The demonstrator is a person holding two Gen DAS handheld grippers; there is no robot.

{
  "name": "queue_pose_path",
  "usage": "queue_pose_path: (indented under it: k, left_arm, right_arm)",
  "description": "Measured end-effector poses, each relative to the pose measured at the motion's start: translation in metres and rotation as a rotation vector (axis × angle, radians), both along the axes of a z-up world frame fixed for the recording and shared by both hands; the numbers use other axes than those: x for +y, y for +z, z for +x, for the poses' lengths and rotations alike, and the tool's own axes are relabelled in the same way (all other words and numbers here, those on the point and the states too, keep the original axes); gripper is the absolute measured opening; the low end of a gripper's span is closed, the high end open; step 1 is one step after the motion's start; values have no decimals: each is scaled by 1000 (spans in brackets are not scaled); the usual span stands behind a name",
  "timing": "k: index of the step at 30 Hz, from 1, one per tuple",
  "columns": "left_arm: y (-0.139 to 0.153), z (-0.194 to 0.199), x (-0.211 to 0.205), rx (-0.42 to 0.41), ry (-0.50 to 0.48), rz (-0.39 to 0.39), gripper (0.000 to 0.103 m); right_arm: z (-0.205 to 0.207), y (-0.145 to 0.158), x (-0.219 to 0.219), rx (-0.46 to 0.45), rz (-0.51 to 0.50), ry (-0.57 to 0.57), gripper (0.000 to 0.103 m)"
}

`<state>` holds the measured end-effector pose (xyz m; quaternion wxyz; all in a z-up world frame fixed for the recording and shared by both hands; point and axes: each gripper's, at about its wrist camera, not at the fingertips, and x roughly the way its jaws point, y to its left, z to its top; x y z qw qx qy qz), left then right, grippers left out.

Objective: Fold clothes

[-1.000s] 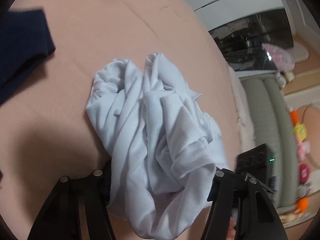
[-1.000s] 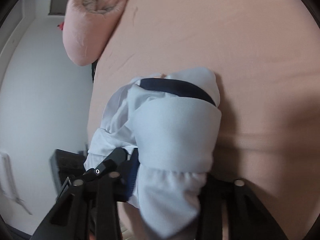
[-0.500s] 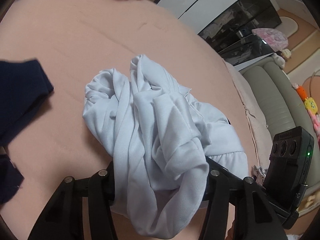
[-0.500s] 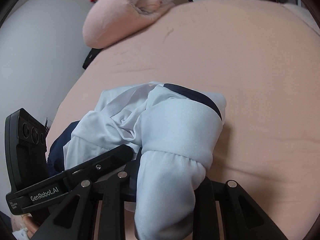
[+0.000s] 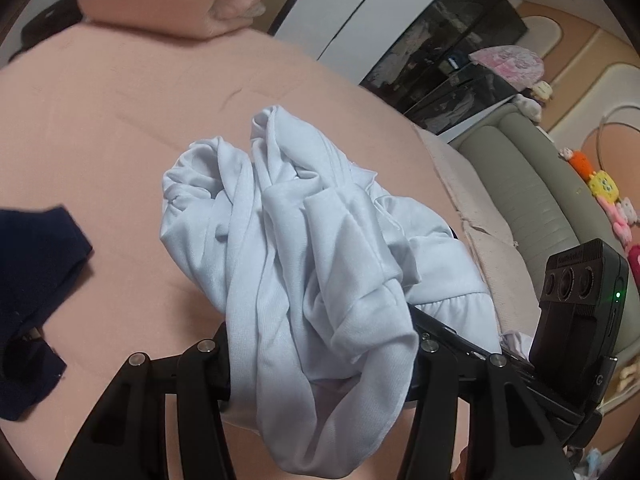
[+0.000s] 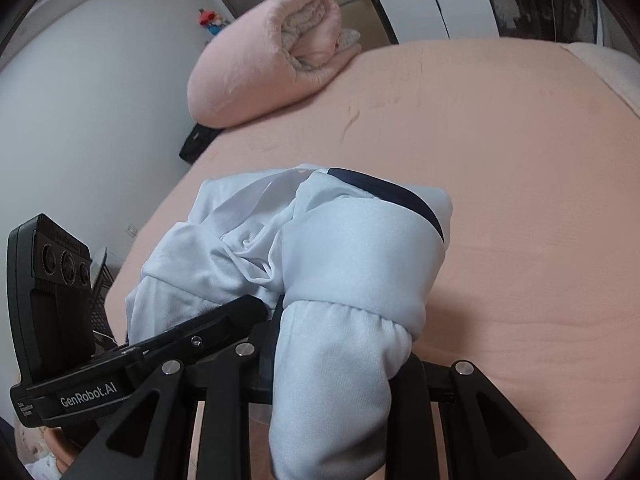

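A crumpled white garment (image 5: 304,240) with a navy stripe (image 6: 384,188) hangs bunched over the pink bed (image 5: 100,120). My left gripper (image 5: 320,352) is shut on one thick fold of it, with cloth spilling down between the fingers. Right beside it my right gripper (image 6: 336,360) is shut on an elastic-hemmed part of the same white garment (image 6: 352,248). In each wrist view the other gripper's black body shows at the side. The pads are hidden by the cloth.
A dark navy garment (image 5: 36,264) lies on the bed at the left. A rolled pink blanket (image 6: 264,56) sits at the bed's far end by the wall. A grey sofa (image 5: 532,200) with toys and a dark cabinet (image 5: 452,52) stand beyond the right edge.
Both grippers have risen and rolled with the white garment in them, drawing it up off the bed. More of the room and the rolled blanket have come into view.
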<state>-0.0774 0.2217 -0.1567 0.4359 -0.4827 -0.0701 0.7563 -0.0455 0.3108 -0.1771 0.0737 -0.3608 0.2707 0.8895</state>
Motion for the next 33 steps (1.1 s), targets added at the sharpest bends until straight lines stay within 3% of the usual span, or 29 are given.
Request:
queue_pose_path:
  k: [17,25,33]
  left_arm:
    - [86,63,38,84,-14,176,51]
    - [112,98,56,131,-116,218,52]
    - [124,139,99,116,-246,224,52]
  right_arm:
    - [107,121,2,103,181,-22,24]
    - [162,164,15,135,254,-95,24]
    - [223,180,57,113,269,-209,24]
